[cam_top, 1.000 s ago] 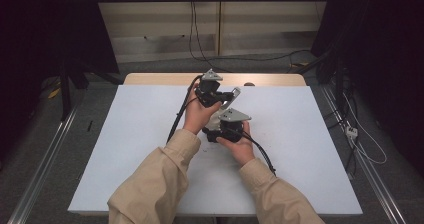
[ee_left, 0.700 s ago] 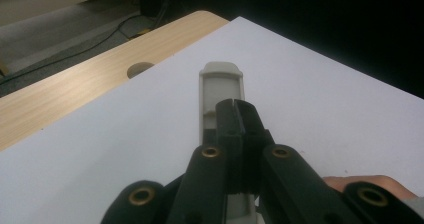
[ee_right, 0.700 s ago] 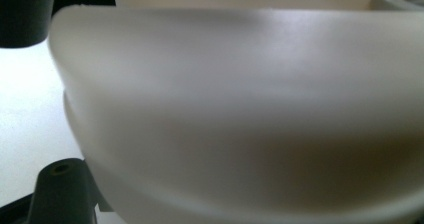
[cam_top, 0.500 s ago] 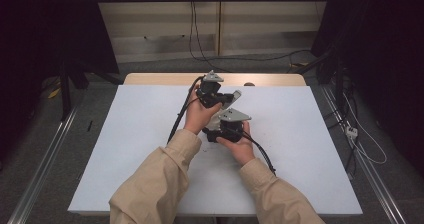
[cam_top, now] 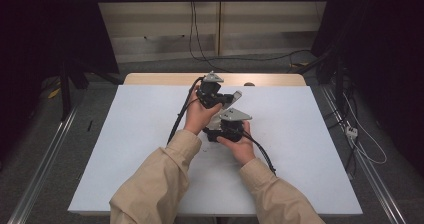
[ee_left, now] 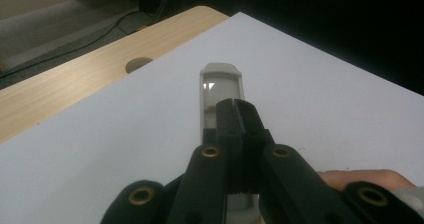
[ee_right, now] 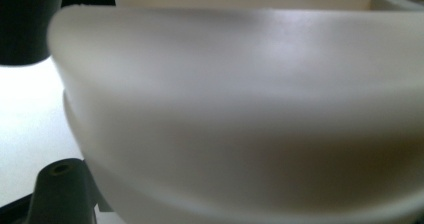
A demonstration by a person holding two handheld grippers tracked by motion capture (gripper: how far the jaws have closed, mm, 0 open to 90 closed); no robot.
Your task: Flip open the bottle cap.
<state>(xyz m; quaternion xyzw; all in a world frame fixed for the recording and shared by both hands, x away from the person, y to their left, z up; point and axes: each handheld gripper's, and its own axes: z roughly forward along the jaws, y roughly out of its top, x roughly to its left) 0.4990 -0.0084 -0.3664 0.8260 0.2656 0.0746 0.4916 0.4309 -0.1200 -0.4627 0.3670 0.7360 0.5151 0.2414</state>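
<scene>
No change in last sec, no progress: left gripper (ee_left: 235, 115) jaws pressed together over pale grey plastic strip (ee_left: 221, 86), above mid white table (cam_top: 310, 149); right gripper (cam_top: 229, 123) close by, grip unclear, view too blurred.

1. We see a plain white tabletop (cam_top: 125, 149) with no pattern; beyond the white sheet, its far edge is a strip of light wood grain (ee_left: 60, 89).
2. Above that white sheet, the left hand-held gripper (ee_left: 235, 111) is black, with brass-coloured rivets at its joints.
3. Just beyond its black jaws lies a pale grey, partly see-through plastic piece (ee_left: 220, 86).
4. Near the middle of the white sheet, the right hand-held gripper (cam_top: 226, 126) is black, topped by a grey plate.
5. Both sleeves (cam_top: 155, 184) near the sheet's near edge are plain beige.
6. In the right gripper view, a creamy off-white object (ee_right: 250, 109) sits against the white sheet.
</scene>
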